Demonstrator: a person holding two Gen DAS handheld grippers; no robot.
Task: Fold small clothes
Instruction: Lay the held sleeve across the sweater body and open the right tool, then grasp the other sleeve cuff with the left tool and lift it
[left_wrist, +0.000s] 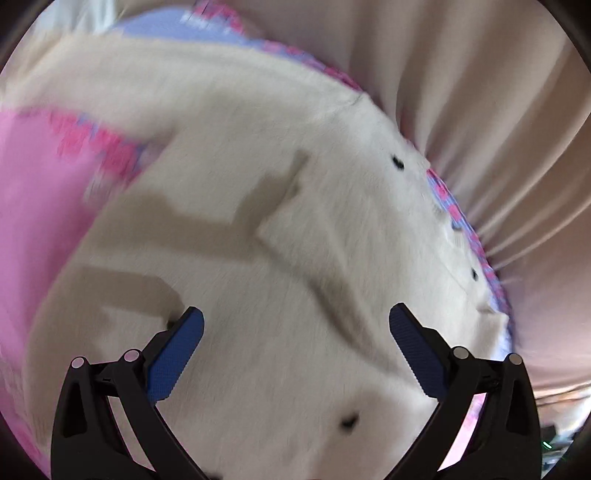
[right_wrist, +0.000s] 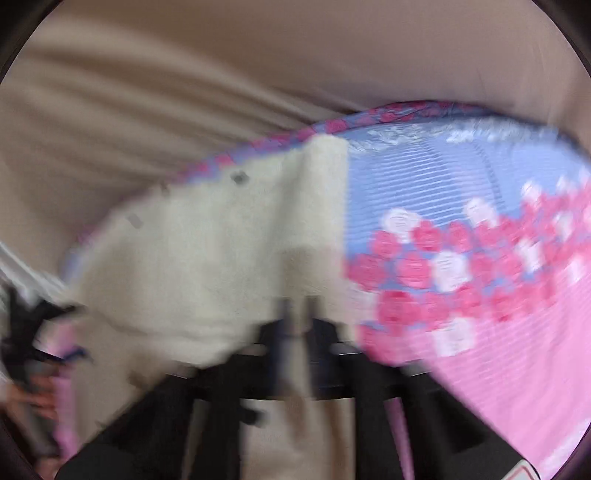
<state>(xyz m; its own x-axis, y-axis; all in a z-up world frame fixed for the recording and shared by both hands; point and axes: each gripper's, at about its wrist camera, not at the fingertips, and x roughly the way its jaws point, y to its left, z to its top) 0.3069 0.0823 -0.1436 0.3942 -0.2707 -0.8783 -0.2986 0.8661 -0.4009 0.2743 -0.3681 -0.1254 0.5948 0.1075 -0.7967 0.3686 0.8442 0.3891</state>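
A cream fleece garment (left_wrist: 280, 206) with small dark buttons lies spread on a pink and blue patterned bed cover (left_wrist: 40, 184). My left gripper (left_wrist: 295, 321) hovers just above its near part, jaws wide open and empty. In the right wrist view, which is blurred by motion, the same garment (right_wrist: 192, 258) is bunched and lifted at one edge. My right gripper (right_wrist: 297, 314) has its fingers close together on that edge of the cream fabric. The left gripper shows dimly at the far left of that view (right_wrist: 40, 328).
The bed cover (right_wrist: 461, 258) with pink roses stretches to the right. Beige pleated curtains (left_wrist: 498, 129) hang right behind the bed's far edge, also in the right wrist view (right_wrist: 184, 74).
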